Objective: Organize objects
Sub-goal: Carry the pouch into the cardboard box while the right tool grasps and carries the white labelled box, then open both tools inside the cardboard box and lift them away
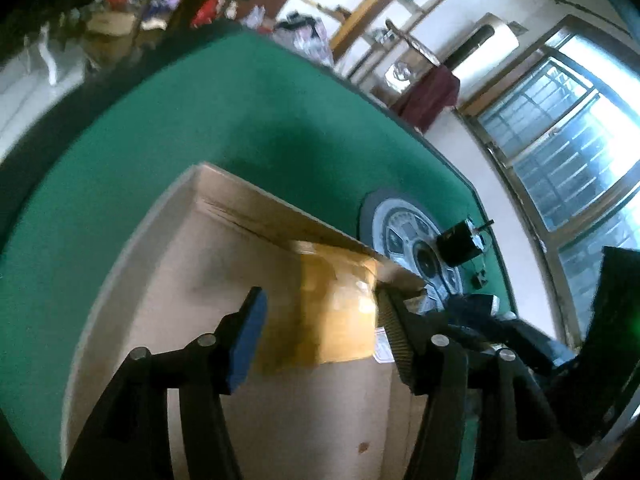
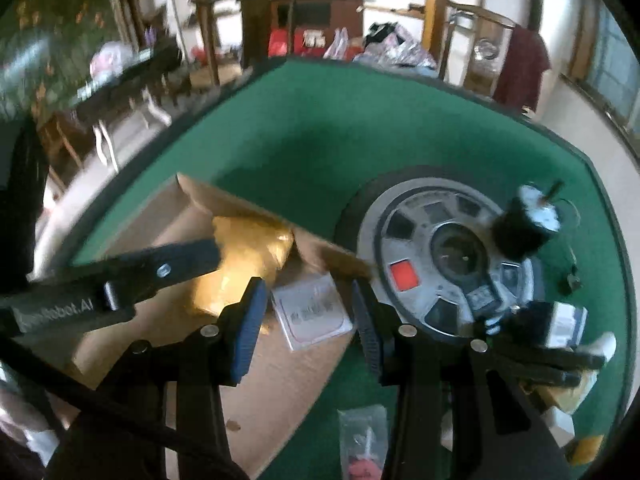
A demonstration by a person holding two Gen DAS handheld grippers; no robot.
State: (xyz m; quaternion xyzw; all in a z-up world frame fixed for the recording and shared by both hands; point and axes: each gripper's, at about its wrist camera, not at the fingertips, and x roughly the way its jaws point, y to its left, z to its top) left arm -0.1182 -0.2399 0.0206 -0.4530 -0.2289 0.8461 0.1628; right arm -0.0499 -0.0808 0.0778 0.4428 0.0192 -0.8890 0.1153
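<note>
Both my claws hang released over the cardboard box (image 2: 248, 380): left gripper (image 1: 320, 336) above yellow tape (image 1: 336, 312), right gripper (image 2: 308, 332) above a white packet (image 2: 312, 316).

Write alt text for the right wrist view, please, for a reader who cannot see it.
The right gripper hangs open over a small white packet in a cardboard box on a green table. The left gripper reaches in from the left; a round dial lies at the right.

We see a green table (image 2: 320, 120) carrying a tan cardboard box (image 1: 192, 280) patched with amber tape (image 1: 340, 312). At three o'clock, a grey-and-white round panel (image 2: 452, 256) shows one red window (image 2: 404, 275); a white packet (image 2: 312, 312) has a pink outline.
</note>
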